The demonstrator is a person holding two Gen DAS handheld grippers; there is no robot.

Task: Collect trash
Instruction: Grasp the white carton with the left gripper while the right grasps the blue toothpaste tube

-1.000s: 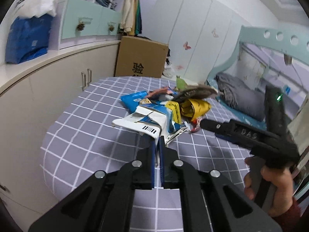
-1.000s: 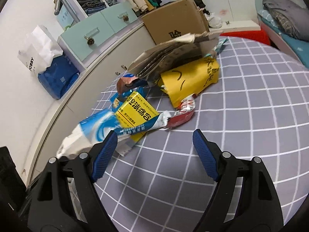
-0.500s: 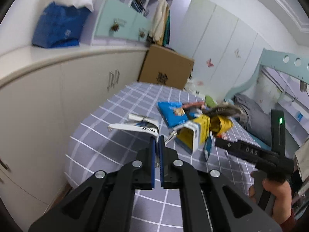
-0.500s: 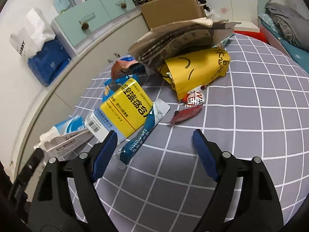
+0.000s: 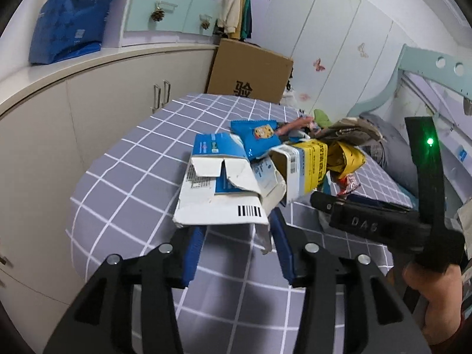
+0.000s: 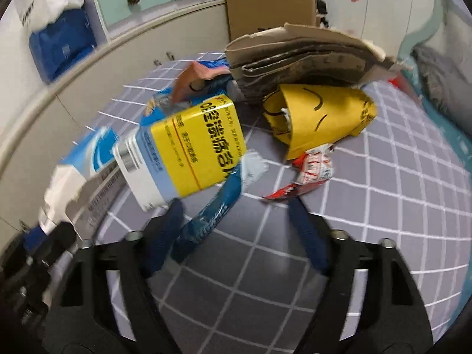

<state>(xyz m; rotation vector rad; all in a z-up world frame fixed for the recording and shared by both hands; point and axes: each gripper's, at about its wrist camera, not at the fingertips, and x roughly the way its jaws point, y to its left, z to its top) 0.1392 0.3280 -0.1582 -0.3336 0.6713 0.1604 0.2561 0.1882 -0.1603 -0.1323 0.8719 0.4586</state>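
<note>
We see the left claw (image 5: 237,244) opening just behind the torn white-and-blue carton (image 5: 221,188), its pads clear of the card, while the right claw (image 6: 236,224) is closing with the blue sachet (image 6: 212,215) between its pads, not yet pinched. All the trash lies heaped on the checked desk (image 5: 132,177), the yellow box (image 6: 188,150) leaning over the sachet. We judge it best to pinch the sachet squarely and draw it from under the yellow box, so the heap stays together.
</note>
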